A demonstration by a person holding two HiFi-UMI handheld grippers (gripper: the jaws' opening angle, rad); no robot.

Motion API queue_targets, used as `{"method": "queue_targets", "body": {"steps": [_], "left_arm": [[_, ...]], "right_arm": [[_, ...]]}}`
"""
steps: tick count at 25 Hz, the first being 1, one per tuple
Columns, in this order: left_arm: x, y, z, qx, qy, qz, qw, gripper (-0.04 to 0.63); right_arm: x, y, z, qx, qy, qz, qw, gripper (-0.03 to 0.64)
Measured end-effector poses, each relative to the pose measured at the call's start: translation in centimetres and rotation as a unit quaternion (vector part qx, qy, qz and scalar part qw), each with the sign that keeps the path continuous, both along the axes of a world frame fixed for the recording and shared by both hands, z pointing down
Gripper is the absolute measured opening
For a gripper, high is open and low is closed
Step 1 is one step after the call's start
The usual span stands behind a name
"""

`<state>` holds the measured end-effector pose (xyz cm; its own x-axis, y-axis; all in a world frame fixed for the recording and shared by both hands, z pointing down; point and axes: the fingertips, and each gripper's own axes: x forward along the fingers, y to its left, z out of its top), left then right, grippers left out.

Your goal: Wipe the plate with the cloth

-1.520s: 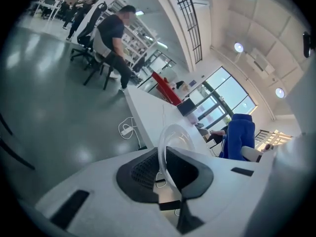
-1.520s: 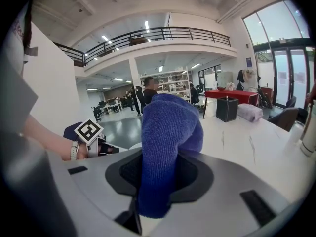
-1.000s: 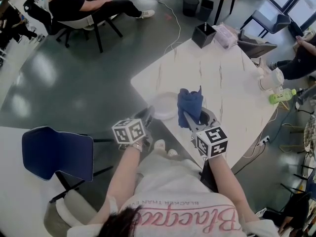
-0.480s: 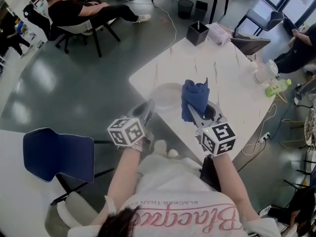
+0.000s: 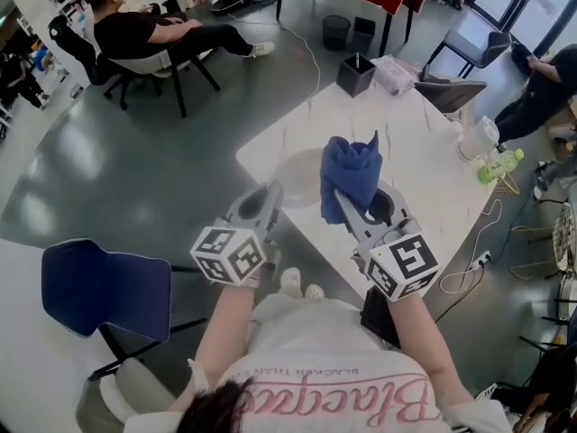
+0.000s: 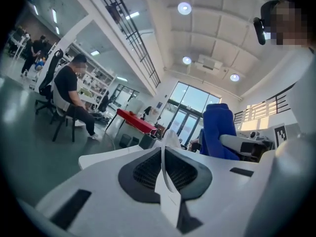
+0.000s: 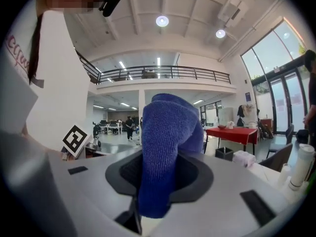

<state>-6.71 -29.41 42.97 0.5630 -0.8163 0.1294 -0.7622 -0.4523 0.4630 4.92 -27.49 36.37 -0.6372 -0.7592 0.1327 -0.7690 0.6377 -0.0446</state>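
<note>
In the head view my left gripper (image 5: 270,193) is shut on the near rim of a pale round plate (image 5: 304,175) and holds it above the table's near corner. In the left gripper view the plate (image 6: 164,177) shows edge-on as a thin white sheet pinched between the jaws of the left gripper (image 6: 163,149). Just to the right, my right gripper (image 5: 343,200) is shut on a bunched blue cloth (image 5: 351,177) that stands up from its jaws beside the plate. The cloth (image 7: 167,147) fills the middle of the right gripper view, clamped in the right gripper (image 7: 159,168).
The white table (image 5: 424,165) carries a black box (image 5: 355,73), a tissue pack (image 5: 395,73), a white jug (image 5: 474,139) and a green bottle (image 5: 499,163) at its far side. A blue chair (image 5: 104,283) stands at my left. A seated person (image 5: 135,27) is far left.
Both grippers have risen toward the camera, lifting the plate and the cloth off the table. The cloth now stands closer to the plate.
</note>
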Motion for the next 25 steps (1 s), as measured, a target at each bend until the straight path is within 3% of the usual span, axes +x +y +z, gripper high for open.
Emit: {"method": "queue_targets", "body": {"steps": [6, 12, 25], "left_arm": [[1.6, 0.6, -1.8, 0.029, -0.019, 0.007, 0.9994, 0.021], [2.3, 1.5, -2.9, 0.055, -0.053, 0.020, 0.9969, 0.021], [2.2, 1.8, -4.6, 0.081, -0.048, 0.022, 0.9953, 0.021]], "right_arm": [[-3.4, 1.1, -1.8, 0.035, 0.023, -0.055, 0.998, 0.109], [-6.5, 1.6, -1.2, 0.035, 0.055, -0.095, 0.993, 0.109], [-2.8, -2.1, -0.9, 0.022, 0.042, -0.006, 0.999, 0.109]]}}
